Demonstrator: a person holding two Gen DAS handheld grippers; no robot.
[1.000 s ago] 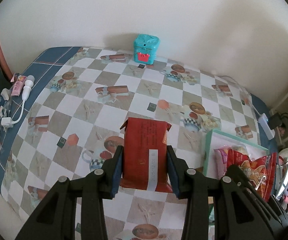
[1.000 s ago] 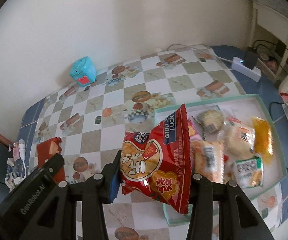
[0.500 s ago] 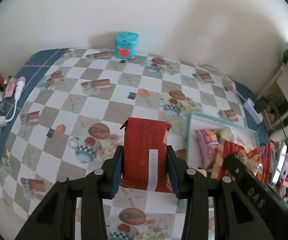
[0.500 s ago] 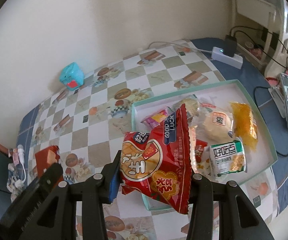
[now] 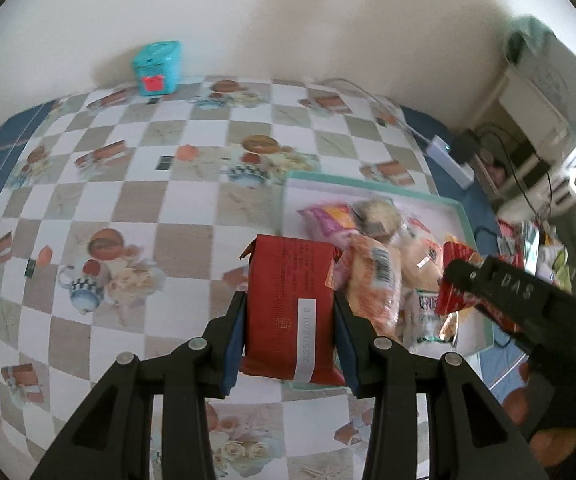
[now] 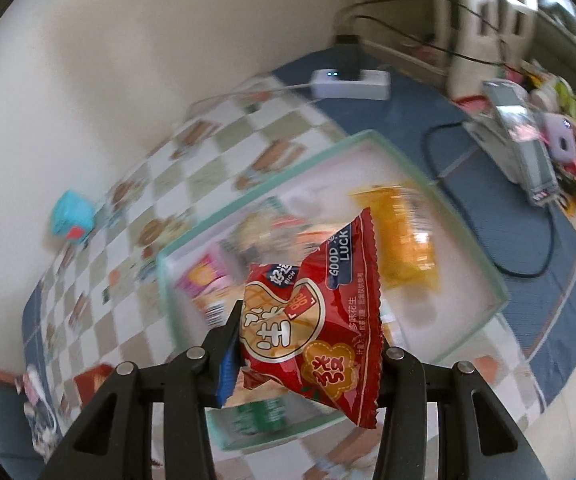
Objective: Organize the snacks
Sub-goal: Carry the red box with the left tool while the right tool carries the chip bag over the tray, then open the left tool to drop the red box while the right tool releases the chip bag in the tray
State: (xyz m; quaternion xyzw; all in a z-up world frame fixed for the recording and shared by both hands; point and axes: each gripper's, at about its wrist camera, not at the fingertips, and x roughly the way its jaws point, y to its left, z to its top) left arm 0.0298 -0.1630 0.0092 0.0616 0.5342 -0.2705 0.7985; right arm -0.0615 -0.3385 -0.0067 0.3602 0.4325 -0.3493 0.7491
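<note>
Both hands have swung across toward the teal-rimmed tray (image 5: 371, 186) over the last second. In the left wrist view a second ago the tray sat at the right edge; now it fills the middle right, with the red brick-shaped packet (image 5: 289, 304) hanging at its near-left corner. In the right wrist view the tray (image 6: 272, 184) has slid under the carried bag and the frame is motion-blurred, so that hand is still travelling.

Left gripper (image 5: 289, 334): pinching the red brick packet between its blue pads, grip unchanged. Right gripper (image 6: 307, 354): clamped on the red peanut-snack bag (image 6: 315, 308), also unchanged; it shows in the left view too (image 5: 453, 280), over the tray's right part.

Read: both snacks are in transit and close to drop-off; neither is released yet. Tray already holds several packets: pink (image 5: 327, 218), orange with barcode (image 5: 373, 276), yellow (image 6: 403, 236).

Legible text:
- peanut bag: "GOOD LUCK", "RICH", large Chinese characters; small print too fine to read
- brick packet: white strip reads roughly "2025/12/01 B"; body text too small
- right gripper's side: "DAS"

Teal tin (image 5: 156, 67) by the wall, untouched.
</note>
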